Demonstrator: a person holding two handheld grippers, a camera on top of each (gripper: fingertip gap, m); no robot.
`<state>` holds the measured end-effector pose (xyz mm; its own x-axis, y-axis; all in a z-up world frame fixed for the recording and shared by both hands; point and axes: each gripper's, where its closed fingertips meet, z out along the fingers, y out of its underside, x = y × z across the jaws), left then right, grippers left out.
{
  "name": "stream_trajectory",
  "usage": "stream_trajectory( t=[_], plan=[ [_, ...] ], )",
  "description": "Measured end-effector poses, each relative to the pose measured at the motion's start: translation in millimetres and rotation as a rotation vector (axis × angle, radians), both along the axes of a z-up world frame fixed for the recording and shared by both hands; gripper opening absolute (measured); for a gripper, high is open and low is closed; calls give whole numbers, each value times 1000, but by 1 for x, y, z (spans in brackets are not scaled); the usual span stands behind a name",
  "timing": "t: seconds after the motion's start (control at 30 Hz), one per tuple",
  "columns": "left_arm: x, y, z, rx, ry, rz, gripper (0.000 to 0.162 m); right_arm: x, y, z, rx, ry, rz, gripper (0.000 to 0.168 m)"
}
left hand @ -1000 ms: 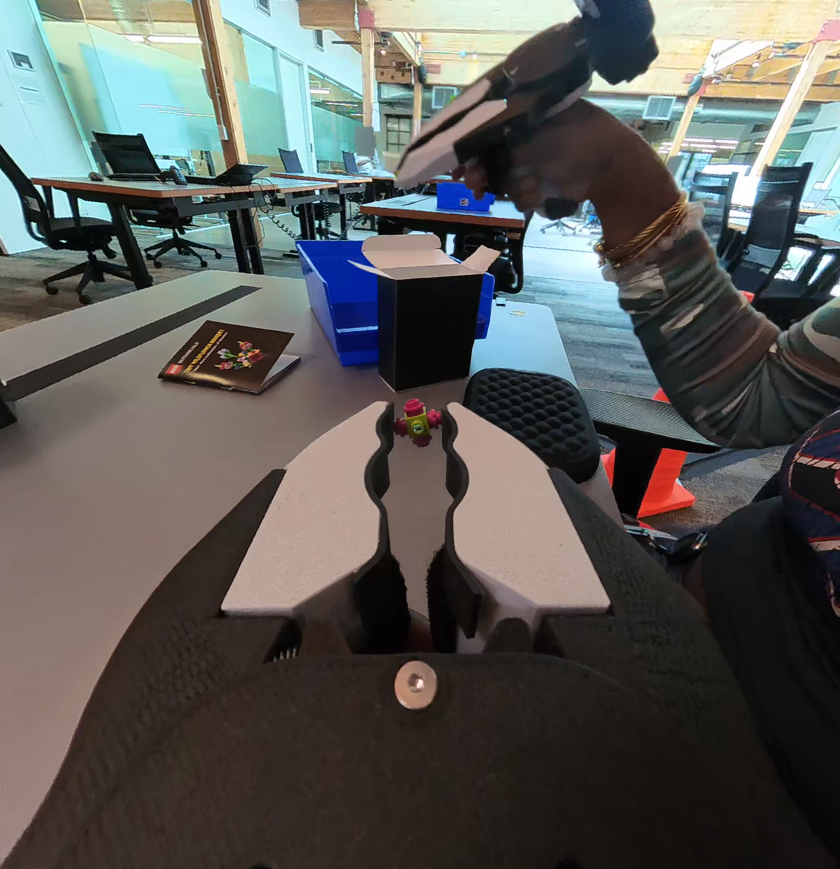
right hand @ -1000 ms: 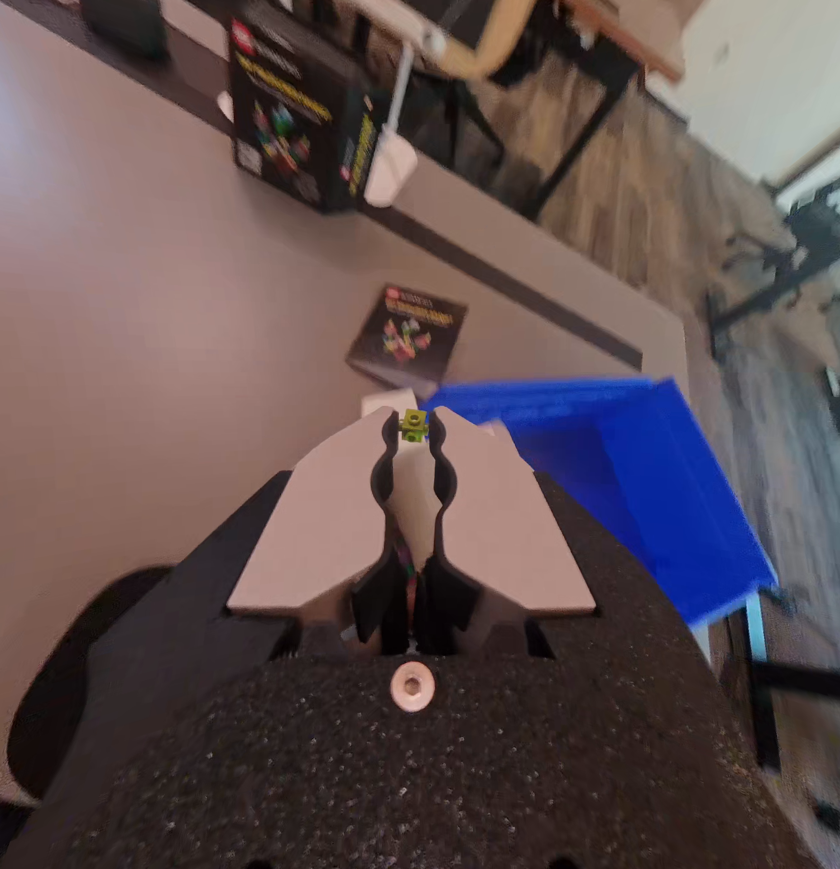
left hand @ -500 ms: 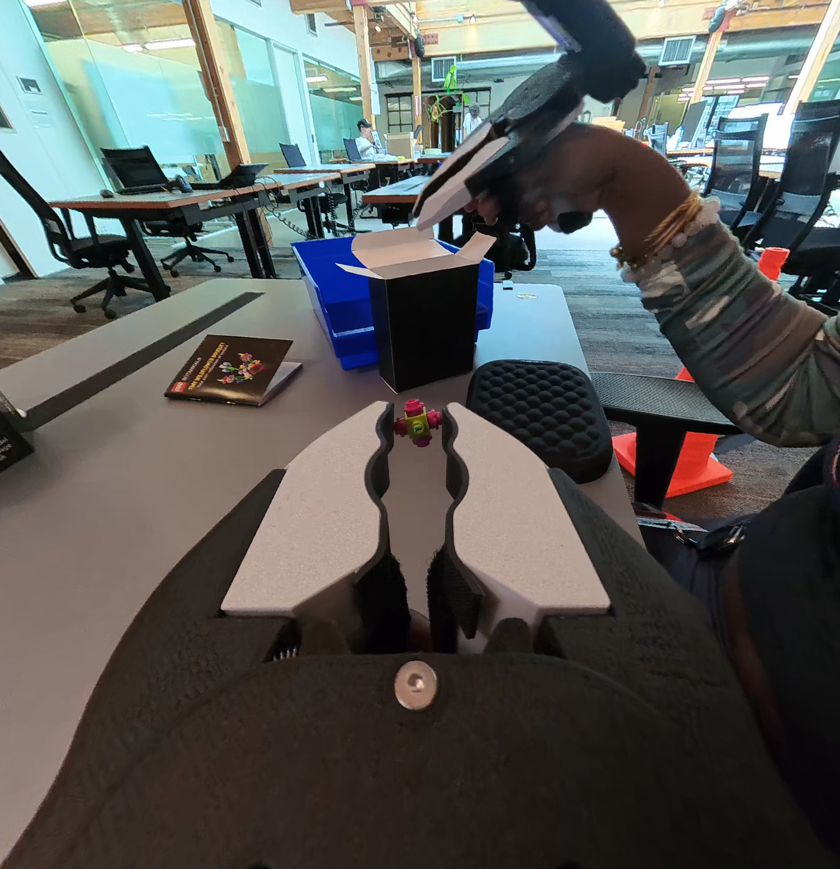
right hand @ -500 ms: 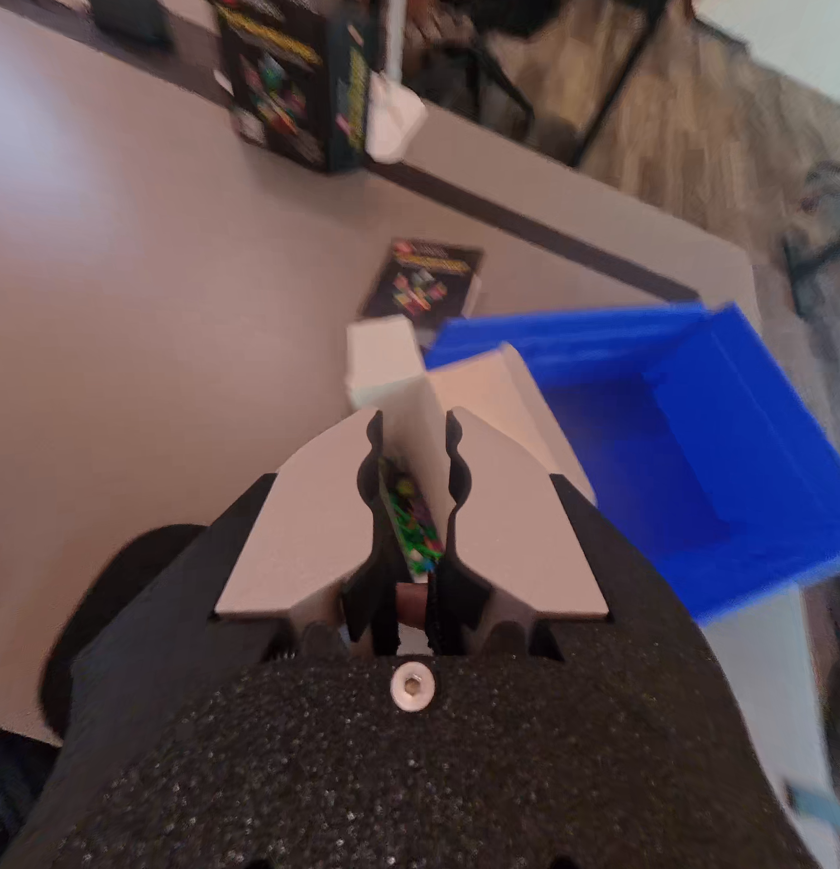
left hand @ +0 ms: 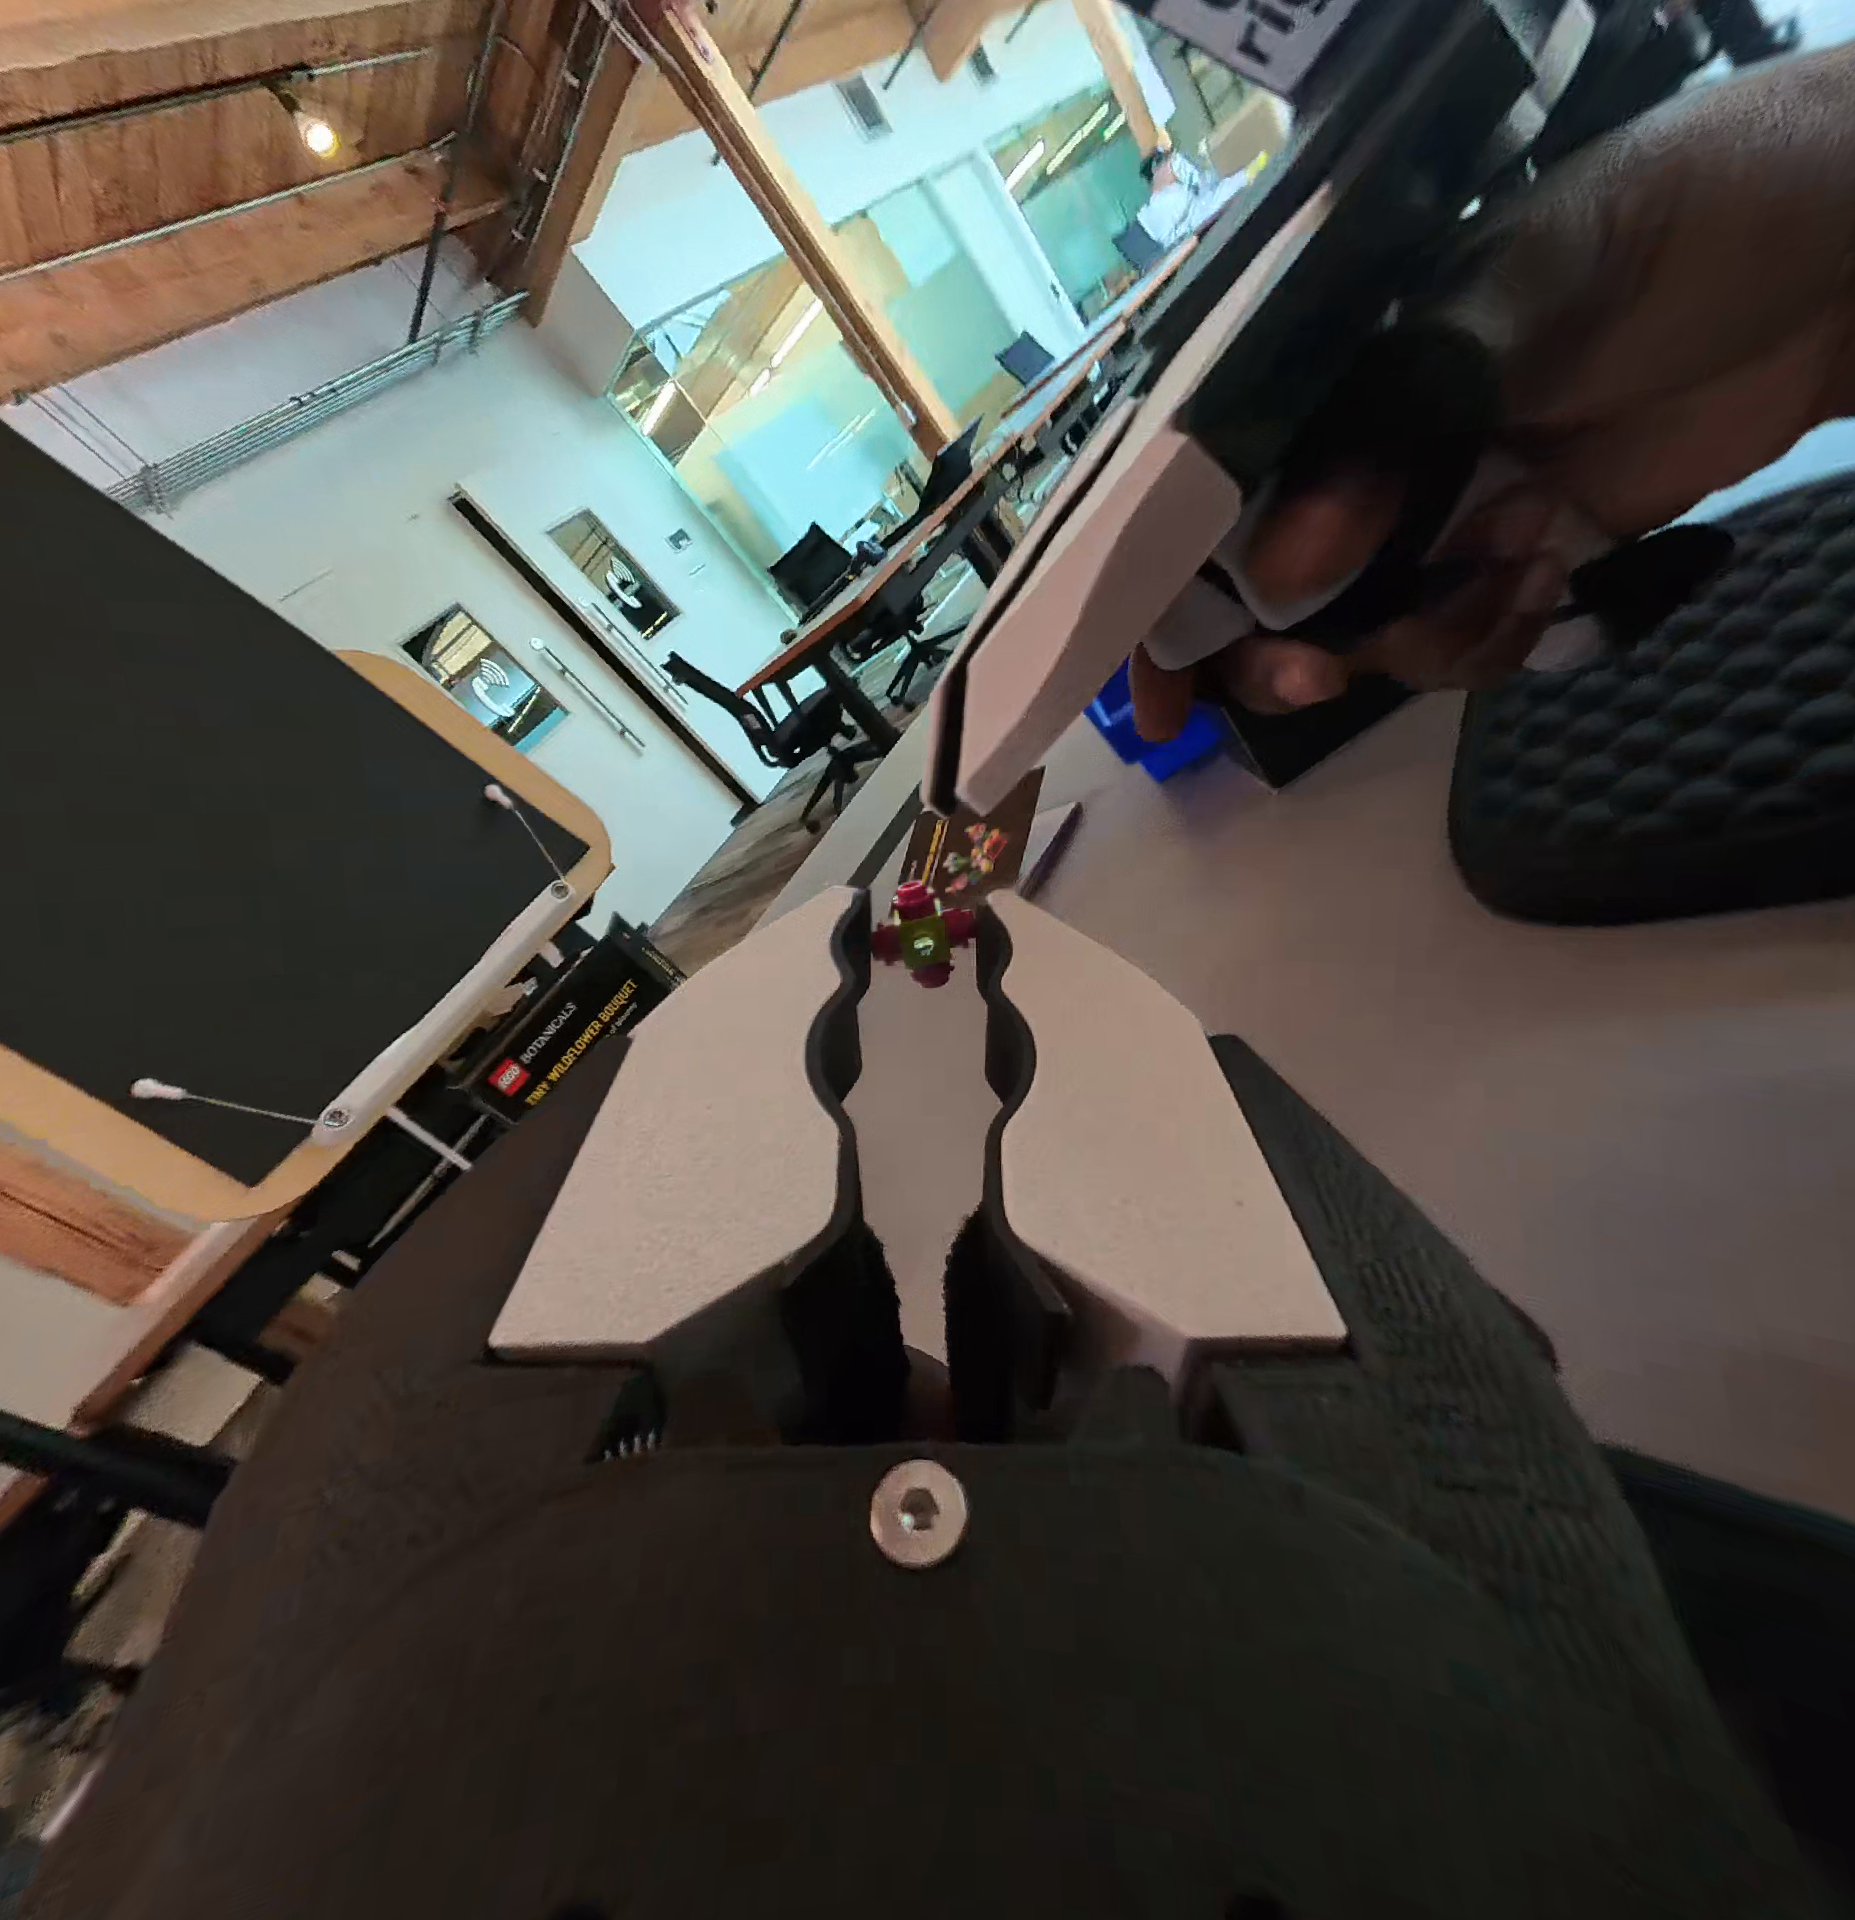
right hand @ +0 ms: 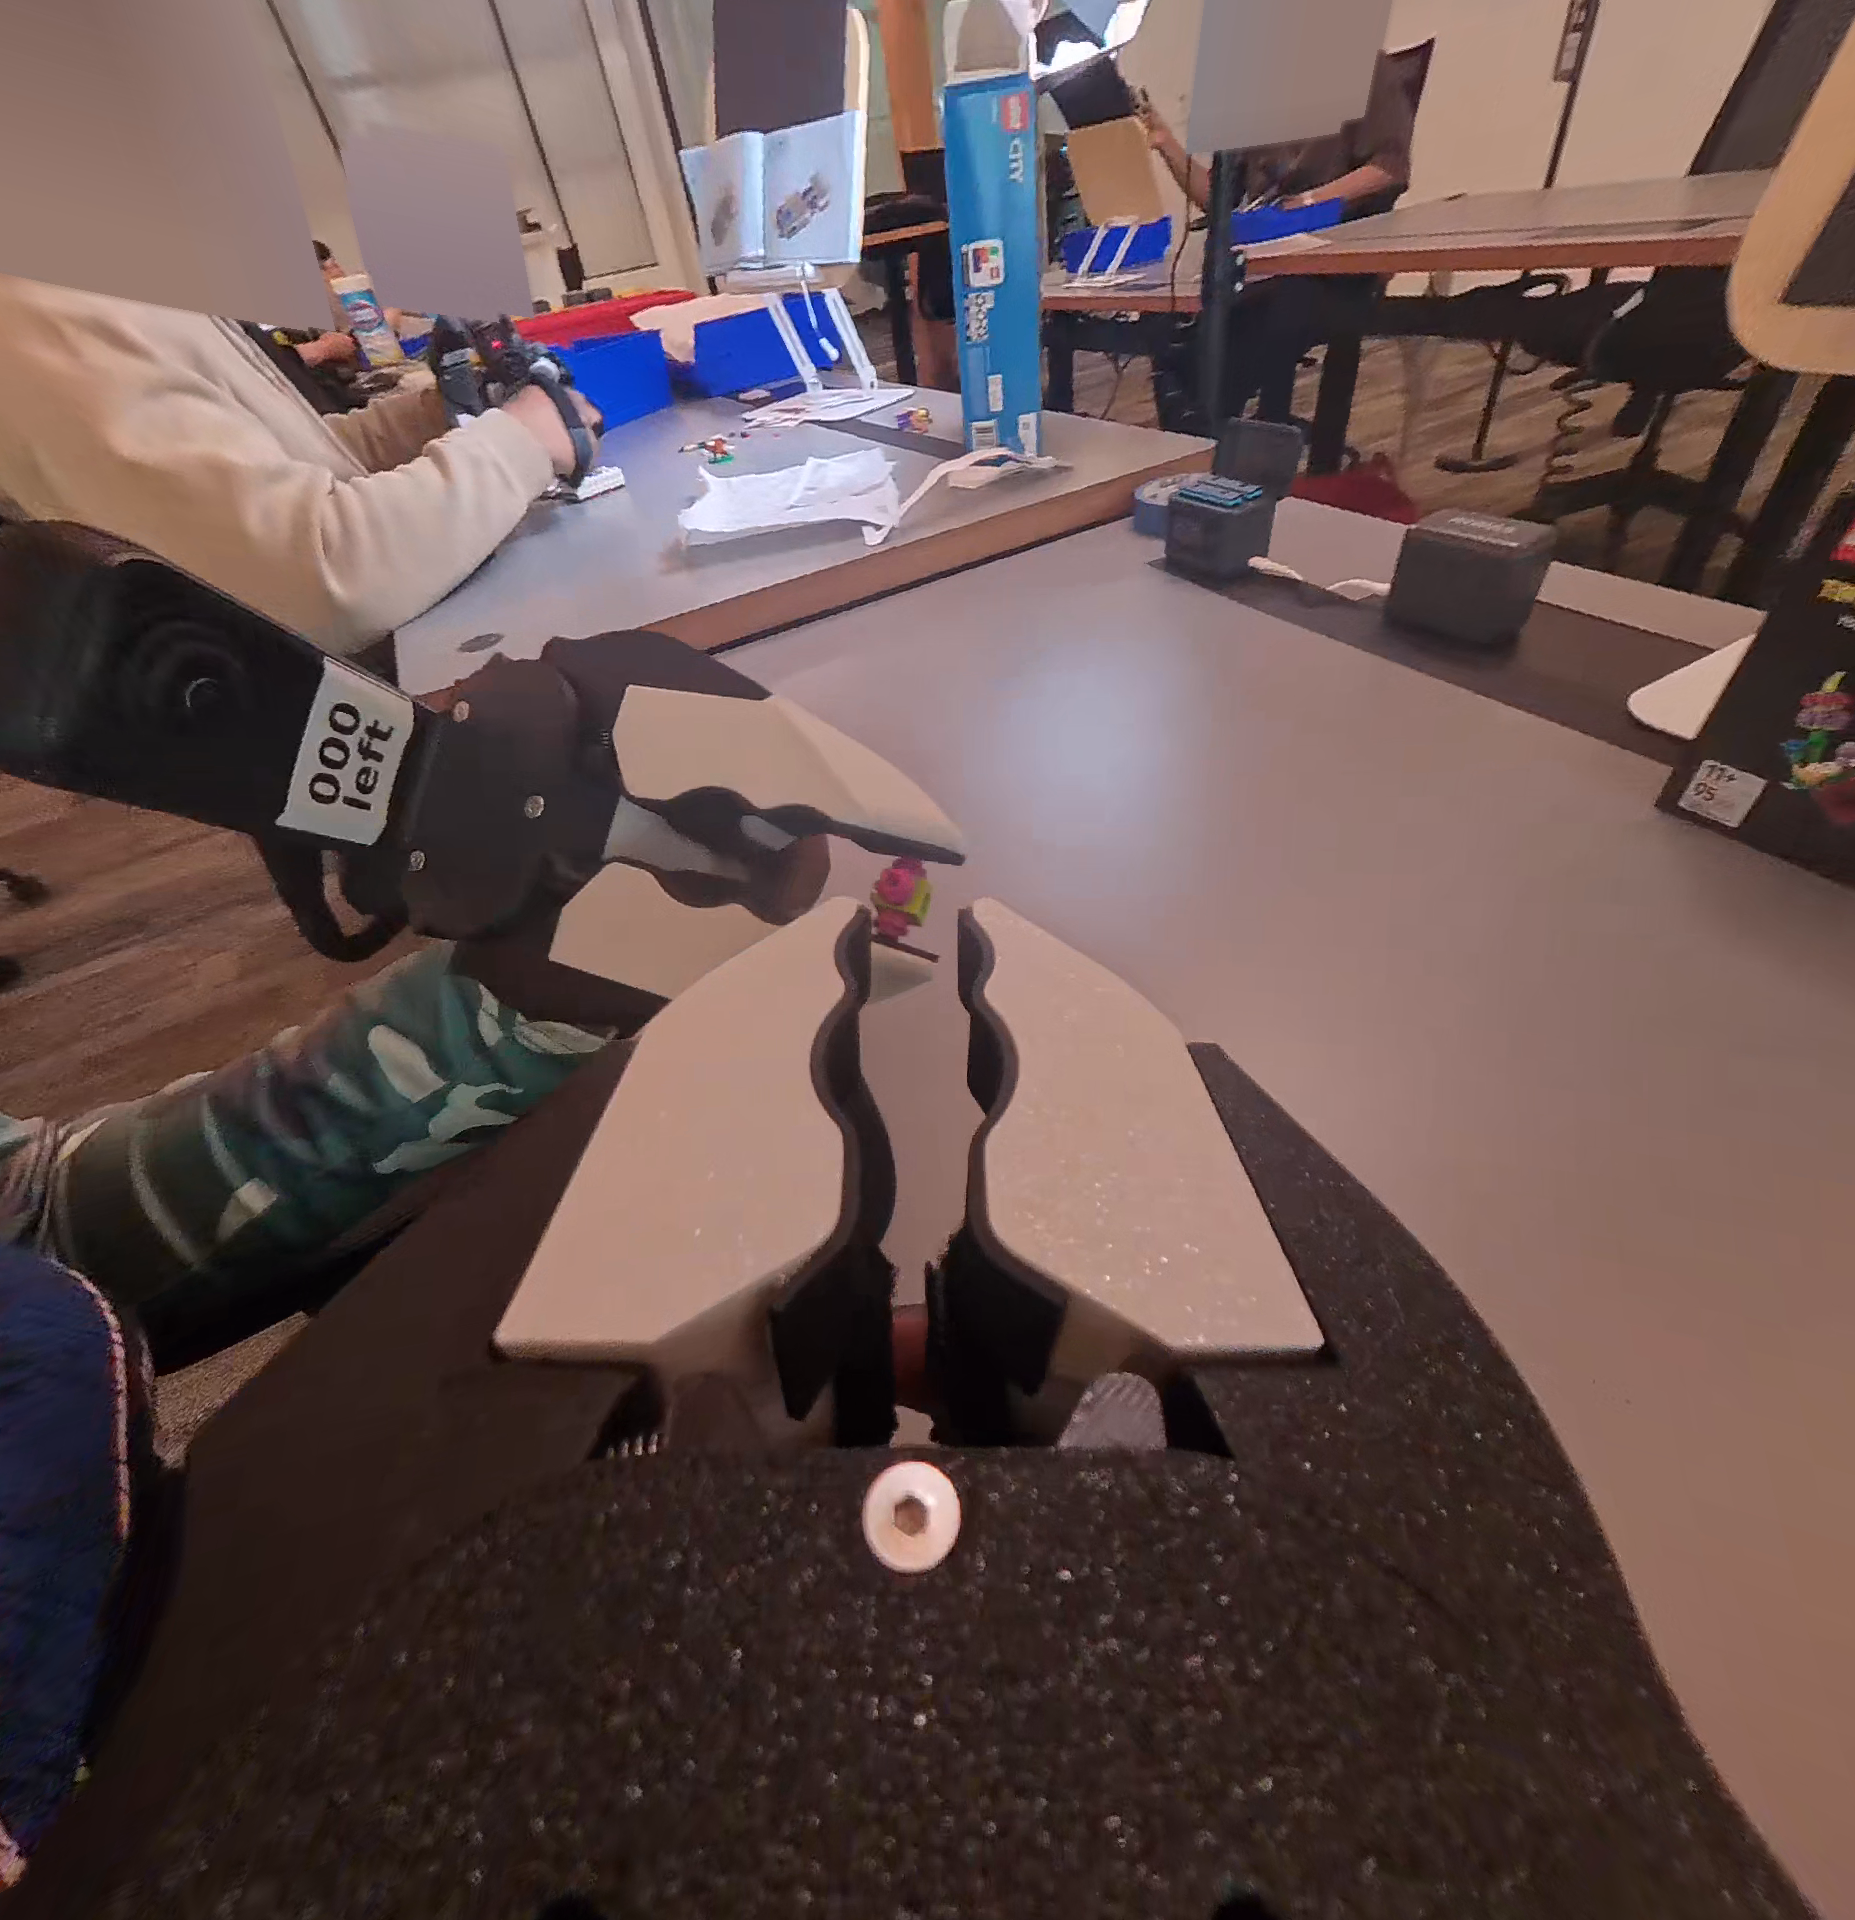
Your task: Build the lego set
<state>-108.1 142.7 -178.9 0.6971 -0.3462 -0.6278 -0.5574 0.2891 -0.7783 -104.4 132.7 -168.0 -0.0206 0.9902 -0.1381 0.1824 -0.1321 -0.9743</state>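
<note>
My left gripper is shut on a small magenta and lime lego piece at its very fingertips and holds it in the air above the grey table. My right gripper is slightly open and empty. Its tips point straight at that piece, just short of it. In the right wrist view the left gripper comes in from the left, rolled on its side. In the left wrist view the right gripper reaches down from the upper right to just above the piece.
A black lego box stands at the table's right. The instruction booklet lies flat beyond the piece. A blue bin, a black mesh chair cushion and two small grey cases are near. A person works at the neighbouring table. My left and right fingertips are right by each other.
The right gripper held a lime piece, opened over the open black box, then swung down to face the left gripper's tip. The left gripper rolled sideways, still holding its piece.
</note>
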Motion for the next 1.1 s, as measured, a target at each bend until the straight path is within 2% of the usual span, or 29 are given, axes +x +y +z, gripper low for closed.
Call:
stream_trajectory(
  t=[0.27, 0.37, 0.53, 0.67, 0.87, 0.97, 1.1],
  plan=[
    [6, 5, -8, -2, 119, 42, 19, -10, -2, -13, 53, -56, -7, 14],
    [7, 6, -10, 1, 148, 58, 19, -9, 1, -14, 82, -62, -11, 7],
    [7, 7, -8, -4, 107, 51, 19, -9, 1, -12, 132, -40, -16, 7],
    [5, 9, -7, -25, 70, 60, 27, -7, 3, -7, 164, -3, -37, 7],
    [6, 9, -6, -30, 78, 73, 19, -7, 0, -4, 209, 18, -38, 6],
    [8, 8, -7, -82, 33, 52, 18, -5, -1, -4, 340, 29, -49, 6],
    [11, 8, -10, -139, -3, 37, 18, -4, -1, -5, 616, -17, -102, 6]
  ],
)
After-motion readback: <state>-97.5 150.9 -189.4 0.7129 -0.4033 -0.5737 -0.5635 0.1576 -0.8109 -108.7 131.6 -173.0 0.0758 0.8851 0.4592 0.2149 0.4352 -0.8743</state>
